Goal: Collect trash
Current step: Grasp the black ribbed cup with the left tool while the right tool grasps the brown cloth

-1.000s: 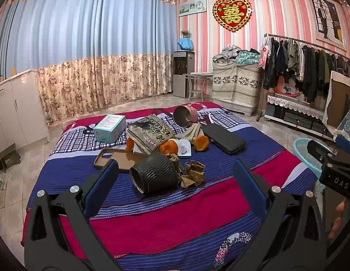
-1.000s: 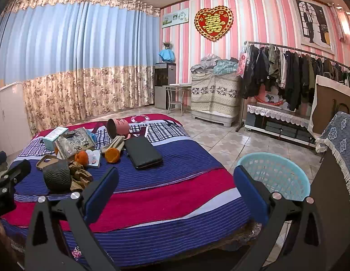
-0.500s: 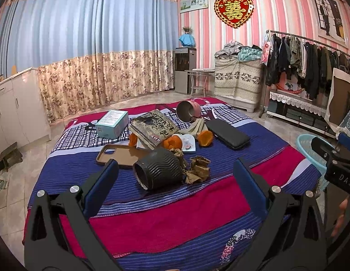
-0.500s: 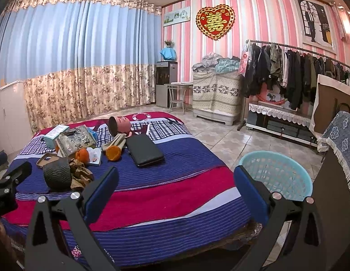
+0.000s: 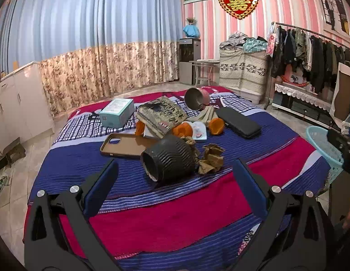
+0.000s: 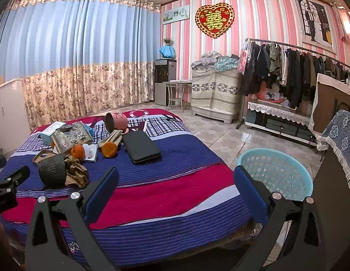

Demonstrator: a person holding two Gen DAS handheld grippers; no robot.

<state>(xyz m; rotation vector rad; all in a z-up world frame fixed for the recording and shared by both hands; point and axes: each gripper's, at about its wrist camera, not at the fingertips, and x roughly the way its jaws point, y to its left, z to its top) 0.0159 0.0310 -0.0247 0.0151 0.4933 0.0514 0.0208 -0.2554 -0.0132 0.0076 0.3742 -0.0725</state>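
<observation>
Trash lies in a heap on the striped bed: crumpled brown paper and orange peels. A black ribbed cup lies on its side against the paper. My left gripper hovers open over the bed's near edge, short of the cup and paper, holding nothing. My right gripper stands open and holds nothing, over the bed's right corner. A light blue basket stands on the floor to the right of the bed.
Also on the bed are a brown phone case, a teal box, a patterned packet, a pink pot and a black flat case. A clothes rack and a covered chair stand at the right.
My left gripper has moved forward toward the heap, so the cup and paper look larger. The right gripper has barely shifted. Both have stayed open.
</observation>
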